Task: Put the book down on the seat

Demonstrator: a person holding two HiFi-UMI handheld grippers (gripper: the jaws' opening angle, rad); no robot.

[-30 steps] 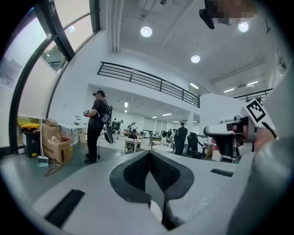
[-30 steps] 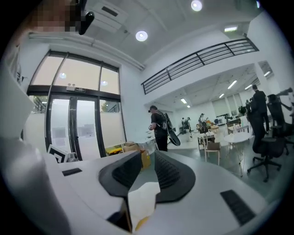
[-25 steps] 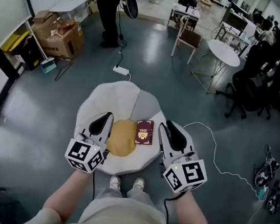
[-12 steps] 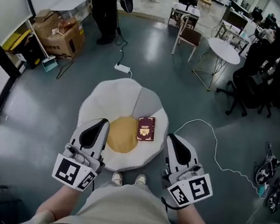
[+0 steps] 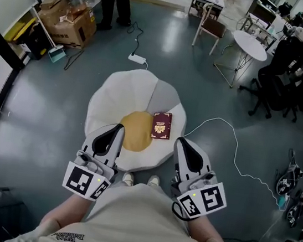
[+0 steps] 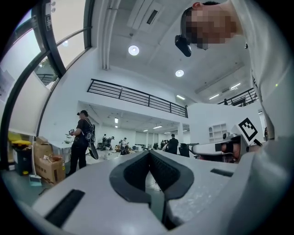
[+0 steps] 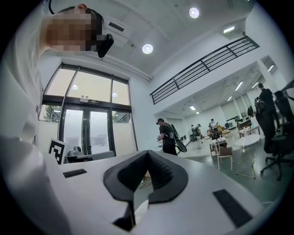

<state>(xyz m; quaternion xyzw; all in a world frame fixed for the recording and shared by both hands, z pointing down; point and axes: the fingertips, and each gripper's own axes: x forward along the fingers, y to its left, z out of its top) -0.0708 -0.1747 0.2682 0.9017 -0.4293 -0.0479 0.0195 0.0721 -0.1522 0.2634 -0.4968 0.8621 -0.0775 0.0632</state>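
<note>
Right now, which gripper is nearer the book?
Right. In the head view the right gripper shows just below and right of the book, which lies on the seat. The left gripper is farther off to the book's left, across the seat's yellow centre.

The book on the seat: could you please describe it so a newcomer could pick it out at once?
In the middle of the grey floor lies a white, petal-edged seat with a round yellow centre. The book lies flat on it, just right of that centre: small, dark red, rectangular, with gold print.
</note>
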